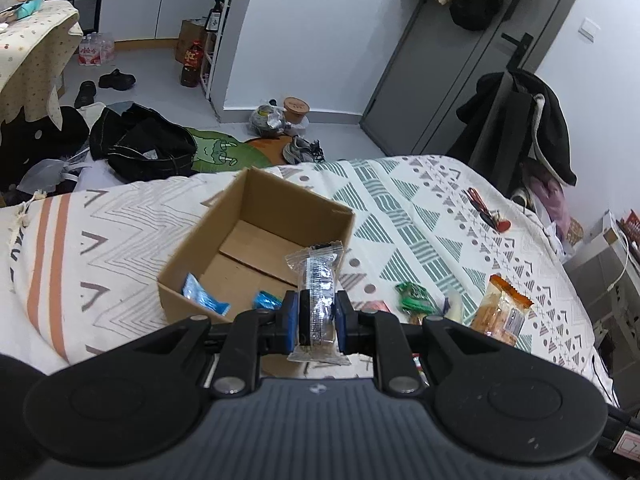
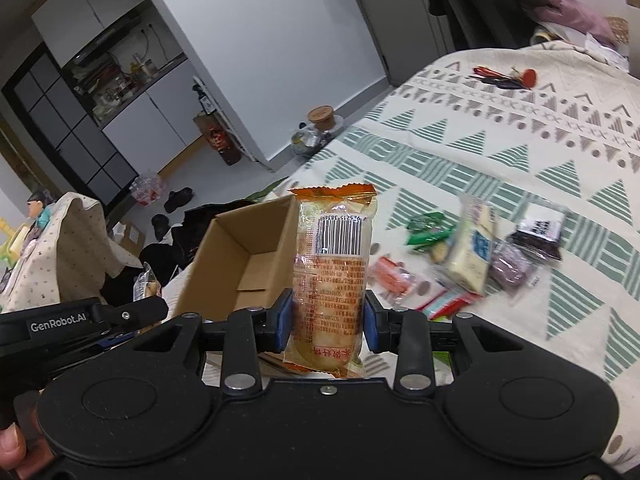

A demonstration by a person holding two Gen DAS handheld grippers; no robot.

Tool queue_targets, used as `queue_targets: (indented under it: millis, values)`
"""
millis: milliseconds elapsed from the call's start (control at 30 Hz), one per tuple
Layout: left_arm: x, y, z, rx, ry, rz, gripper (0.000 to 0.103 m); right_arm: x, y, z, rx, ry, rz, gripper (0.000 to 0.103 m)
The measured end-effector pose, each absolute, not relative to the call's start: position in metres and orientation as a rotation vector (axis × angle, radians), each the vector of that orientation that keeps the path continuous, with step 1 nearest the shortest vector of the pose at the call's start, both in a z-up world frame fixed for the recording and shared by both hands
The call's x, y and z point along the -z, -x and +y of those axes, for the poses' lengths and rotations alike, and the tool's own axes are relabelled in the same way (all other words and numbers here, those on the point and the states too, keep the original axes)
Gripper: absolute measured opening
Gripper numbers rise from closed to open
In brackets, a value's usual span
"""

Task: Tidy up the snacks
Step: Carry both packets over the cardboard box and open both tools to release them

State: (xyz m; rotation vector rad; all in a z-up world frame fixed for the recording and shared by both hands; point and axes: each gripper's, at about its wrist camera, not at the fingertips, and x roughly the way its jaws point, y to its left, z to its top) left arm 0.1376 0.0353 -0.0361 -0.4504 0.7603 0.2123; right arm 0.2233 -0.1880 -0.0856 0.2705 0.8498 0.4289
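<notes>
patterned bedspread (image 1: 400,208), cluttered floor (image 1: 160,92), cardboard box (image 1: 256,208)

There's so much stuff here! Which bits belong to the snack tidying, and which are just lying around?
Job:
cardboard box
dark snack in left tongs
orange snack in right tongs
loose snack pile

Lying about:
scissors
shoes
hanging coat
</notes>
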Motion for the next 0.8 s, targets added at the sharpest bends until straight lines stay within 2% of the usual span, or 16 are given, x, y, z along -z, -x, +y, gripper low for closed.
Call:
queue_targets:
  millis: [800]
  values:
    - [0.055, -0.163, 0.121, -0.255, 0.546, 0.796, 0.018, 0.094, -0.25, -0.084, -0.475, -0.232, 0.917, 0.035]
